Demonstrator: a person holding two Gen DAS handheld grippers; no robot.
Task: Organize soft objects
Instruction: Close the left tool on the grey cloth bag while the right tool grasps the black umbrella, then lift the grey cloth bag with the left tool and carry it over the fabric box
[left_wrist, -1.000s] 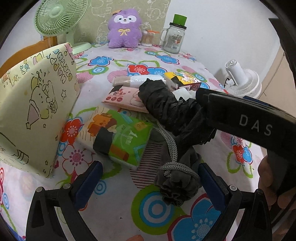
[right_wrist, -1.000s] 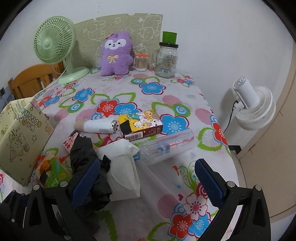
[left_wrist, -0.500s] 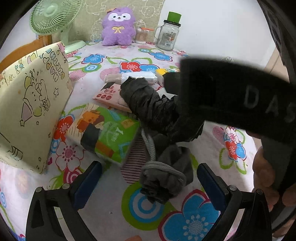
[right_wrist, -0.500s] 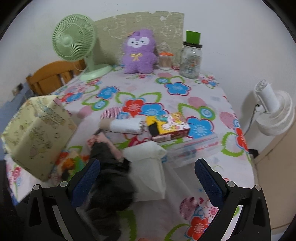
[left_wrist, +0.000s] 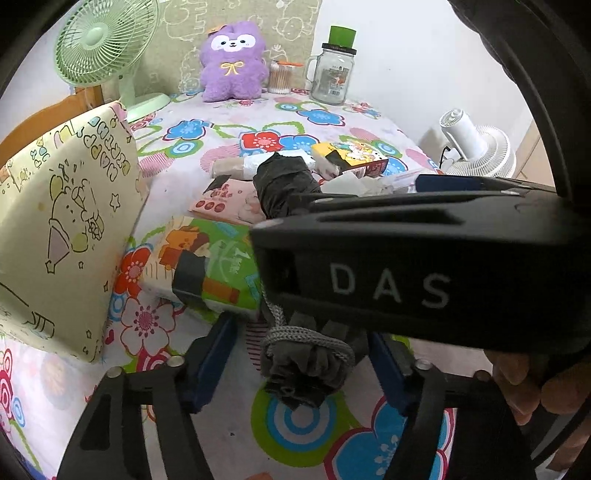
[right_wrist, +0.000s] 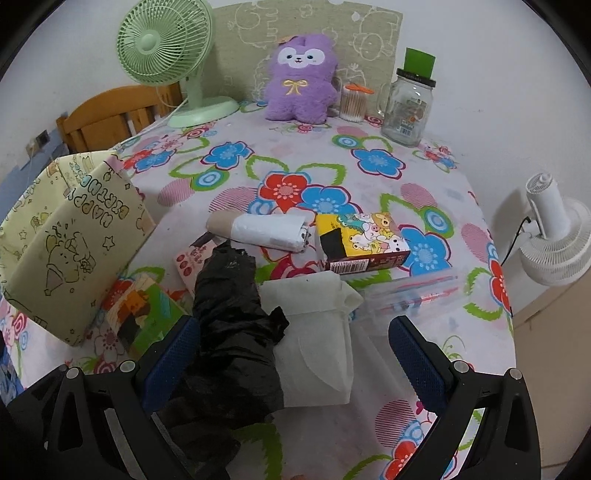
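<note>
A black crinkly bundle (right_wrist: 232, 325) lies across the flowered tablecloth, ending in a grey gathered end tied with a cord (left_wrist: 306, 365). My left gripper (left_wrist: 299, 350) straddles that grey end. Its jaws are closing, and a thin gap still shows at each blue pad. My right gripper (right_wrist: 295, 358) hovers over the bundle's middle and a white cloth pouch (right_wrist: 314, 332). Its jaws are wide and closing slightly, with both things between them and neither gripped. In the left wrist view the right gripper's black body (left_wrist: 388, 288) hides most of the bundle.
A green tissue pack (left_wrist: 207, 266) and a pink pack (left_wrist: 229, 201) lie left of the bundle, beside a gift-wrapped box (left_wrist: 62, 229). Behind are a white roll (right_wrist: 266, 230), a cartoon box (right_wrist: 362, 240) and a clear case (right_wrist: 406, 291). At the back stand a purple plush (right_wrist: 303, 85), a green fan (right_wrist: 166, 48) and a jar (right_wrist: 406, 107).
The left jaws have narrowed around the grey end. The right gripper has swung in over the bundle and now blocks much of the left wrist view.
</note>
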